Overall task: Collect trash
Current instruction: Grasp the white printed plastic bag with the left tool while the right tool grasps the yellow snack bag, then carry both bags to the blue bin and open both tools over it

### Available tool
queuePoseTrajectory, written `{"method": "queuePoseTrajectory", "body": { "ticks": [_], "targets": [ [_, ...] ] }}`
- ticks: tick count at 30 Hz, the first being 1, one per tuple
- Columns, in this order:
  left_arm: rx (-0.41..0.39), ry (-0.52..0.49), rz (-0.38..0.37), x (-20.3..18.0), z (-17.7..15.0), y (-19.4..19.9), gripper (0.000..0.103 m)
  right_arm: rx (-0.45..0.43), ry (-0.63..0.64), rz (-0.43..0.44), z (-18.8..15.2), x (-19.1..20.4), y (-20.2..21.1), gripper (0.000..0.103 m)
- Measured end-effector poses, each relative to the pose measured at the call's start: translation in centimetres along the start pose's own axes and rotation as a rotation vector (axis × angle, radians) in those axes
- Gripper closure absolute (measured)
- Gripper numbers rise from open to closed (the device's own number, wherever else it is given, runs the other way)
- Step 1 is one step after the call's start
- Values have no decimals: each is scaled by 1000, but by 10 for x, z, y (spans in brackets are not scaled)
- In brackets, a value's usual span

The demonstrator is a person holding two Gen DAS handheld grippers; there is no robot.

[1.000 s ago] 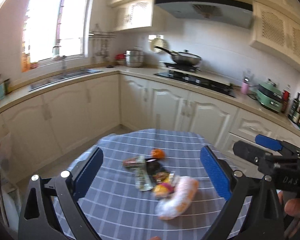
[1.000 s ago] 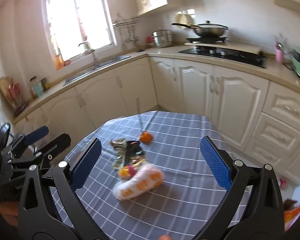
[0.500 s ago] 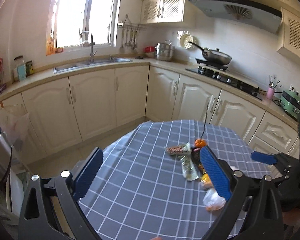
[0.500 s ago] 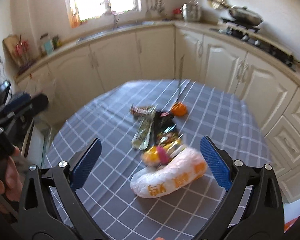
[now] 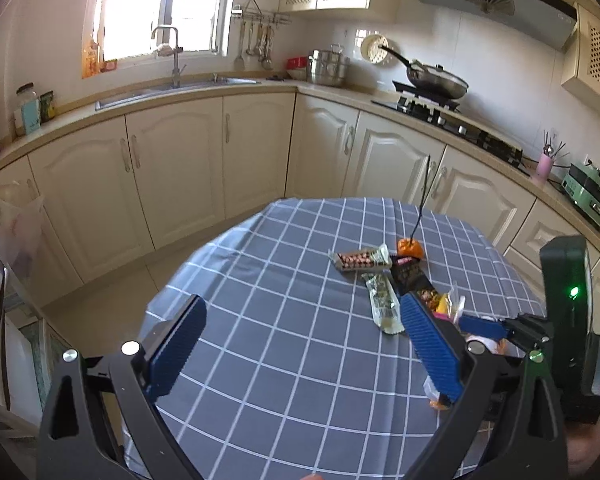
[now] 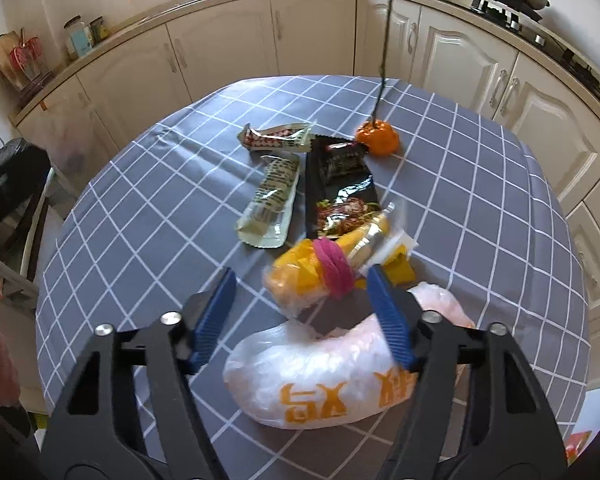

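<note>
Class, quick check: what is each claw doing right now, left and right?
Left claw: open, holding nothing.
Right claw: has just been closing; pads not yet pressing the yellow wrapper between them, so still open.

Table (image 6: 140, 208) in the middle of the kitchen floor, cabinets (image 5: 172, 168) and counter wrapping behind it. Sink (image 5: 172, 88) on the counter's far left stretch, stove (image 5: 440, 108) with a pan (image 5: 436, 80) to the right.

On the table, a cluster of litter right of centre. Farthest back: small pumpkin (image 6: 378, 138) with a stalk standing up. Left of it, a snack bar wrapper (image 6: 280, 138) lying crosswise. Nearer, two long wrappers side by side: striped wrapper (image 6: 270, 204) left, dark wrapper (image 6: 340, 184) right, its far end touching the pumpkin. Nearer still, a banded packet (image 6: 312, 276) overlapping the dark wrapper's near end. Nearest, a plastic bag (image 6: 320, 384) just before the packet.
</note>
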State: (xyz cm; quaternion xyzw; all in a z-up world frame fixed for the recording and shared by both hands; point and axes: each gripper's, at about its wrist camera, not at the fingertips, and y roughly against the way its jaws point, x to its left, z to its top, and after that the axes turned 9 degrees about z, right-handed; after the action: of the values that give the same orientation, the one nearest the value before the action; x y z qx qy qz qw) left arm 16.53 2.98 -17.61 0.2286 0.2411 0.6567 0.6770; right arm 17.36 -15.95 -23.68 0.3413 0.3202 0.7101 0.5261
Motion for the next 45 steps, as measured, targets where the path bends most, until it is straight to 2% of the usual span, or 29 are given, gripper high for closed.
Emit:
{"method": "queuePoseTrajectory", "body": {
  "ticks": [3,7,14,23,28,31,35,38,45],
  "targets": [
    [15,-5,-6,-4,-4,-4,8,-7,-6,18,0,-7,2,66],
    [22,-18,-12,-13,-7,-6,8,-43,-36,73,-3,-16,13,68],
    [47,-73,-53,-38,-12,-7,8,-155,-92,92,-6,-33,57,68],
    [142,-288,-193,-119,-43,-32,8,-224,-189,51,-29,-80,106,68],
    [172,-357,-254,-149,-55,-45,9,-246,-229,41,-45,-99,121,68],
    [215,-364,-319,-159,-56,-49,46,-259,-249,39,-52,-111,129,68],
    [240,-354,-366,-170,-57,-53,63,-272,-271,40,-60,-121,136,68],
    [239,-328,-381,-172,-55,-51,68,-282,-286,39,-66,-128,142,68],
    [187,-317,-402,-188,-42,-27,69,-319,-317,21,-80,-144,161,68]
  ]
}}
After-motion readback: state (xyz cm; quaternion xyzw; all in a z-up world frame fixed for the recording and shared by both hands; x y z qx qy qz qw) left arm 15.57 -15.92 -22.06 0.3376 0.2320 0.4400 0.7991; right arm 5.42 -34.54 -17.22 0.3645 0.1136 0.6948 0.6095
